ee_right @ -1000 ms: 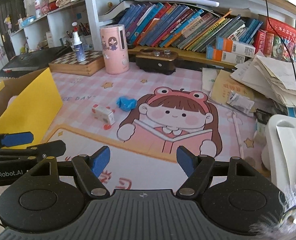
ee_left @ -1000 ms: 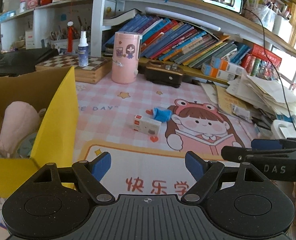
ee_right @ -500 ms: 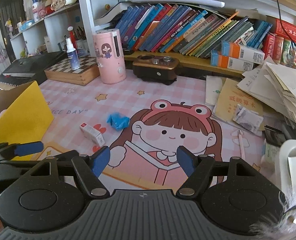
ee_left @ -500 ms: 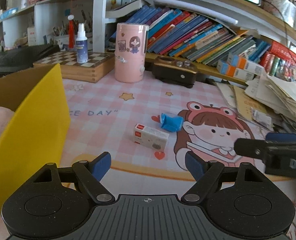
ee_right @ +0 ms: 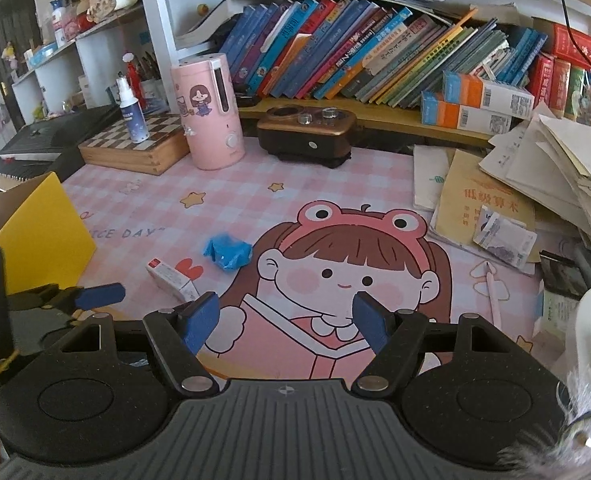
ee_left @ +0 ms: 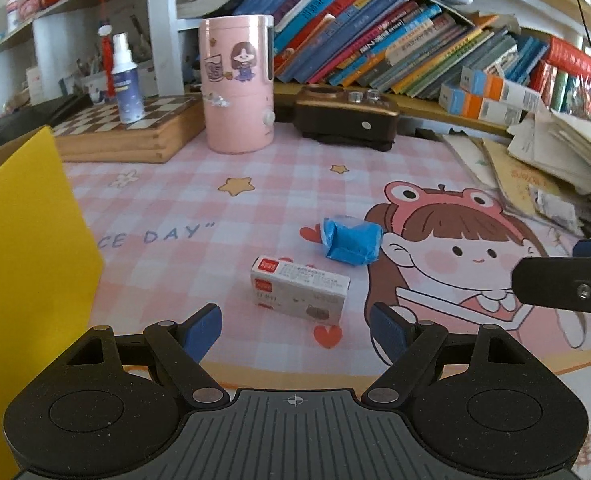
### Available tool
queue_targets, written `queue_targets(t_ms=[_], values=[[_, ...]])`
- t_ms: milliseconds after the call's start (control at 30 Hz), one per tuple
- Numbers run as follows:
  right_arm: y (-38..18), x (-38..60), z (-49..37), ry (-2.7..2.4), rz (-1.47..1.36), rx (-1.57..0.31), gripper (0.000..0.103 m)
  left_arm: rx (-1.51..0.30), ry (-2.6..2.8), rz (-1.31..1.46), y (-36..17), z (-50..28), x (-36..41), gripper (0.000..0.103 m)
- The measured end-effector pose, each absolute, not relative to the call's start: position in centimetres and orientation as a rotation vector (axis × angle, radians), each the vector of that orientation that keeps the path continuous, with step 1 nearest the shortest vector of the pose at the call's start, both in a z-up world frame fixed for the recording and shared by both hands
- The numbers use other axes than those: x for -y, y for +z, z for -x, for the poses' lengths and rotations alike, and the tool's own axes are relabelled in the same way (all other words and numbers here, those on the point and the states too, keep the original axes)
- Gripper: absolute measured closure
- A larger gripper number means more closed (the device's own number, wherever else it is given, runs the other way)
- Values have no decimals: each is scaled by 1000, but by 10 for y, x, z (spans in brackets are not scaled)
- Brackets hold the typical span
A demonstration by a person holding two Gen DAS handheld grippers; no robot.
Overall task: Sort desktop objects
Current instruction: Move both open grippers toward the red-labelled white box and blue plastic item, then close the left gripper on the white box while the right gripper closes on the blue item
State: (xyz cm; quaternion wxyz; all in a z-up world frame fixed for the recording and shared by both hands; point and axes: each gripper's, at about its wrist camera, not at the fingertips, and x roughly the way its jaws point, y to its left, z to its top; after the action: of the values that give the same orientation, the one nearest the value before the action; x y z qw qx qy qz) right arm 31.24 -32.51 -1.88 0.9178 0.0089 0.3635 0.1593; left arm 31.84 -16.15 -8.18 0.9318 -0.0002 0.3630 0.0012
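Observation:
A small white box with a red label (ee_left: 300, 293) lies on the pink cartoon mat (ee_left: 175, 216), just ahead of my left gripper (ee_left: 295, 328), whose jaws stand open and empty. Behind the box sits a crumpled blue wrapper (ee_left: 351, 242). In the right wrist view the white box (ee_right: 171, 279) and the blue wrapper (ee_right: 227, 254) lie left of centre, ahead of my right gripper (ee_right: 285, 320), also open and empty. The left gripper's blue fingertip (ee_right: 99, 295) shows at that view's left edge. A yellow cardboard box (ee_left: 27, 248) stands at the left.
A pink cylindrical dispenser (ee_left: 237, 84), a wooden chessboard box (ee_left: 135, 128) with a spray bottle (ee_left: 125, 78) and a brown device (ee_left: 347, 116) line the back. Slanted books (ee_right: 355, 52) fill the shelf. Loose papers (ee_right: 535, 184) pile at the right.
My left gripper has moved forward and lower toward the white box, which now looks larger and closer. The right gripper has also advanced over the mat. Both stay open.

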Motion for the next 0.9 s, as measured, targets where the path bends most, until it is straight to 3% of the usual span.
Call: queue_targets(t_ms=[333, 533, 900], values=[[-24, 328, -322, 308, -21, -761, 32, -749, -17, -39, -91, -340, 163, 21], [-25, 325, -329, 313, -16, -762, 32, -724, -37, -74, -89, -341, 166, 48], [-37, 307, -348, 362, -3, -770, 31, -713, -17, -16, -67, -301, 151, 48]])
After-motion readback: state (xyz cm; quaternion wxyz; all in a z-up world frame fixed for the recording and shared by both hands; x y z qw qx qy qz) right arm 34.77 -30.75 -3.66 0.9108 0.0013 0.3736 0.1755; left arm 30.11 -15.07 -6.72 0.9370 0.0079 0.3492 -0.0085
